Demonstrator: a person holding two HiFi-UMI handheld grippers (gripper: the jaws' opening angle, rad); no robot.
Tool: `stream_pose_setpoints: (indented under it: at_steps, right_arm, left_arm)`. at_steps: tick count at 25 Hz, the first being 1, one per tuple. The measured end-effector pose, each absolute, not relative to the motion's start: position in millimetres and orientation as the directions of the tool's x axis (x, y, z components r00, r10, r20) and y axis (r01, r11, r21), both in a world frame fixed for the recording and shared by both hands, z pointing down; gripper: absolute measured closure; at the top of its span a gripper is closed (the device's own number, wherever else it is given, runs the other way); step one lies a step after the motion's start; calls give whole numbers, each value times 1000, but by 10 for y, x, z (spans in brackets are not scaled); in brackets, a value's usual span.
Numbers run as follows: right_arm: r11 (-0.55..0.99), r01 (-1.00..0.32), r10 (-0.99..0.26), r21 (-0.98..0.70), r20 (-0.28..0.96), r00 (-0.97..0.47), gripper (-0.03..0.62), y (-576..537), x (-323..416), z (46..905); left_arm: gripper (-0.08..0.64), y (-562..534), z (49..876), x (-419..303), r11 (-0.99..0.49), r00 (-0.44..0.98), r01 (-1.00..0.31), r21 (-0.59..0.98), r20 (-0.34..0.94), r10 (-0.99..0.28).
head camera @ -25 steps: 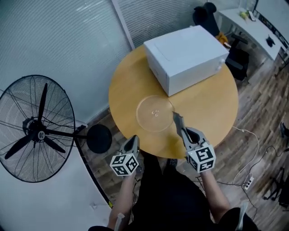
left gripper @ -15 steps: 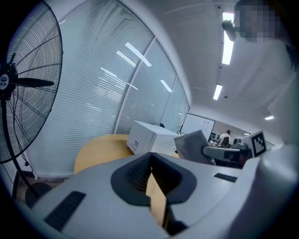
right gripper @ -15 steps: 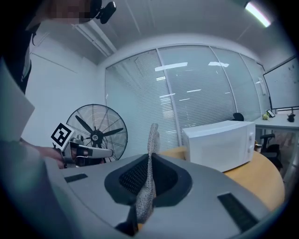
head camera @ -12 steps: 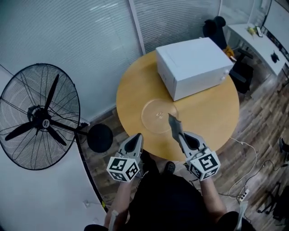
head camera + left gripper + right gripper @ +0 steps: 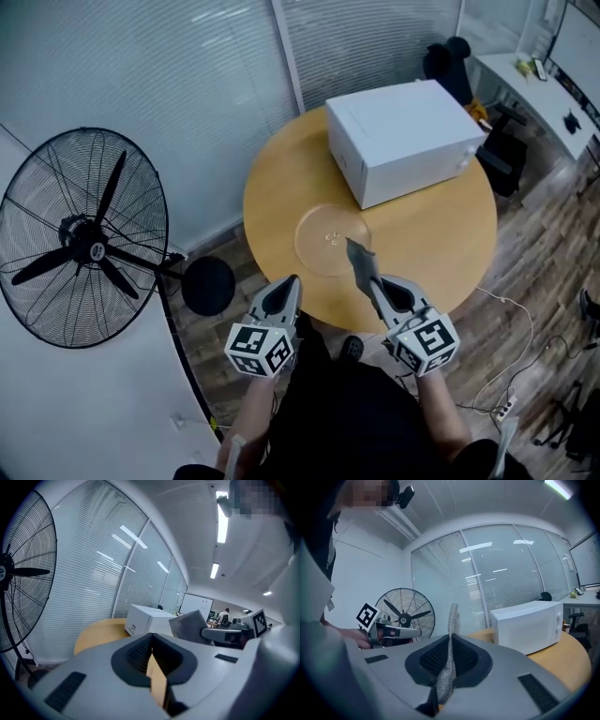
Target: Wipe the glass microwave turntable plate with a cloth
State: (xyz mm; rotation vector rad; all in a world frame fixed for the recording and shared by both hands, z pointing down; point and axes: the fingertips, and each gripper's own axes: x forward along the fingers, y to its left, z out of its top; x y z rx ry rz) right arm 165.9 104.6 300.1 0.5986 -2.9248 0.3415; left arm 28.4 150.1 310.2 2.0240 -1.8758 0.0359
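Above the near rim of the plate (image 5: pixel 321 234), I am bringing the right gripper (image 5: pixel 372 283), clamped on the cloth (image 5: pixel 358 257), closer, so wiping looks imminent. The left gripper (image 5: pixel 286 285) is idling closed and empty.

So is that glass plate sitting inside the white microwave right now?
No, the glass plate lies out on the round table, in front of the microwave.
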Motion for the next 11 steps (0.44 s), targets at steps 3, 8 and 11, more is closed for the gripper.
stream_pose_setpoints:
  at_steps: [3, 8, 11]
  right_arm:
    - [897, -400, -371, -185, 175, -912, 577, 1042, 1641, 2987]
    - [899, -396, -361, -186, 195, -912, 577, 1068, 1674, 3026]
    - [895, -403, -370, -192, 185, -910, 576, 1073, 1698, 3030]
  left_arm:
    - [563, 1499, 3100, 268, -35, 107, -966, 255, 276, -955]
    - [563, 1494, 3106, 325, -41, 115, -965, 257, 279, -953]
    - [563, 1510, 3129, 359, -39, 116, -965, 259, 291, -950]
